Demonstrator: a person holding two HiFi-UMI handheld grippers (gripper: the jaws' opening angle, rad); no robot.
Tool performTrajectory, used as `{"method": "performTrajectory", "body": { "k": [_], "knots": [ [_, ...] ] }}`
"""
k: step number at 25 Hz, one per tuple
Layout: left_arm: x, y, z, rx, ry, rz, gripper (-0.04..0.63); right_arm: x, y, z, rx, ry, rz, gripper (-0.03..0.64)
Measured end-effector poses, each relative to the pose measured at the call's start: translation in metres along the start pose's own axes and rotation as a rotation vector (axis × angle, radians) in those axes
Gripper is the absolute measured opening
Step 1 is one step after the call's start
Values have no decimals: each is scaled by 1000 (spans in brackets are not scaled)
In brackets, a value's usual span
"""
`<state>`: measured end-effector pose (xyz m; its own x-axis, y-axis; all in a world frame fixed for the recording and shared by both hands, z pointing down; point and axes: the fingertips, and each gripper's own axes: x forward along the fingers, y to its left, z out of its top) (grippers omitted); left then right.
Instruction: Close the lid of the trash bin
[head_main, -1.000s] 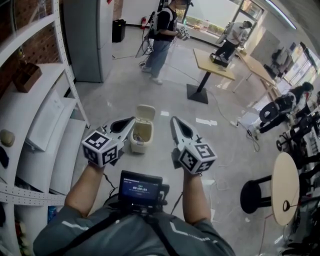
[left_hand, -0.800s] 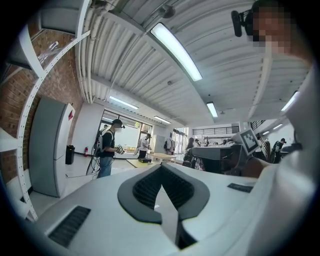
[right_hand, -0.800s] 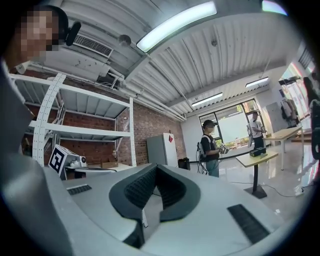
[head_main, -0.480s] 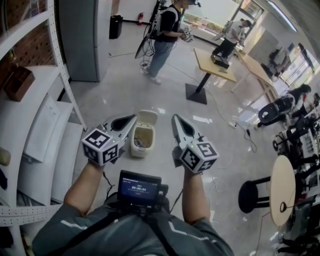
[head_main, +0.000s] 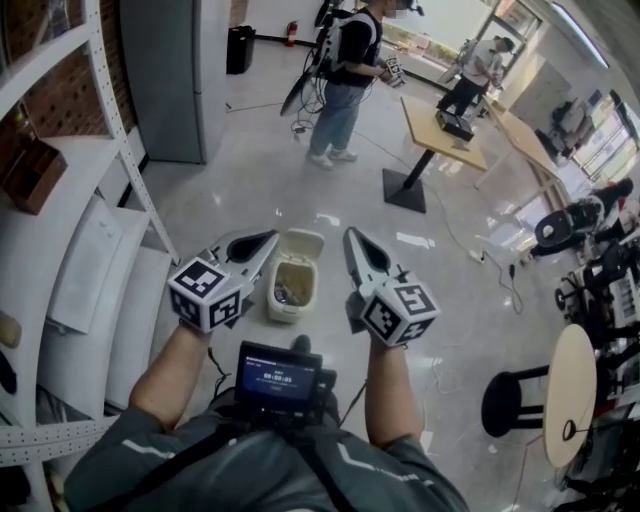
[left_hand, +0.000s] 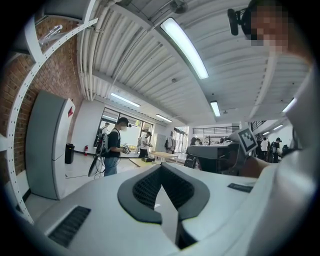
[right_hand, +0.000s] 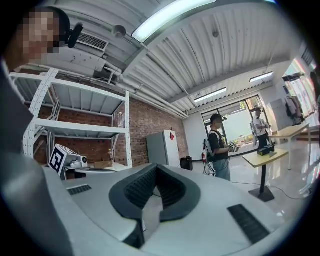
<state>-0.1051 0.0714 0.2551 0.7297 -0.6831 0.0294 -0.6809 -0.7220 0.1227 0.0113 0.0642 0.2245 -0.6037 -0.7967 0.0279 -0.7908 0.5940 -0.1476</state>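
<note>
A small cream trash bin (head_main: 290, 288) stands on the floor in the head view, its lid (head_main: 303, 243) tipped up and back so the inside shows. My left gripper (head_main: 268, 240) hovers just left of the bin, jaws shut with nothing between them. My right gripper (head_main: 353, 238) hovers just right of it, also shut and empty. Neither touches the bin. The left gripper view (left_hand: 161, 176) and the right gripper view (right_hand: 156, 172) point out over the room, and the bin is not in either.
A white shelf rack (head_main: 95, 240) runs along the left, with a grey cabinet (head_main: 175, 80) behind it. A person (head_main: 345, 70) stands beyond the bin near a wooden table (head_main: 440, 125). A black stool (head_main: 510, 398) and a round table (head_main: 570, 390) sit at the right.
The bin has drifted slightly lower and nearer in the head view as the person moved towards it. Both grippers keep their pose on either side of it.
</note>
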Motion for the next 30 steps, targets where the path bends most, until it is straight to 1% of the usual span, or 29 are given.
{"method": "performTrajectory", "body": {
  "k": [5,8,12,16,22,26,30],
  "knots": [
    [34,22,7,9,-4,41,-8,27,-29,5,-5,-2,40,11],
    [62,36,13,24,1,48,-8,45,-56,12,-7,-12,47,11],
    [101,55,21,26,5,73,-8,68,-95,18,-6,-15,54,11],
    [144,68,28,37,10,79,-8,89,-139,27,8,-13,57,11],
    [202,87,32,37,23,96,-8,113,-190,37,7,-5,88,11],
    [229,94,34,37,26,106,-8,124,-219,38,23,1,96,11],
    [250,101,32,37,40,93,-8,137,-244,36,55,5,89,11]
  ]
}}
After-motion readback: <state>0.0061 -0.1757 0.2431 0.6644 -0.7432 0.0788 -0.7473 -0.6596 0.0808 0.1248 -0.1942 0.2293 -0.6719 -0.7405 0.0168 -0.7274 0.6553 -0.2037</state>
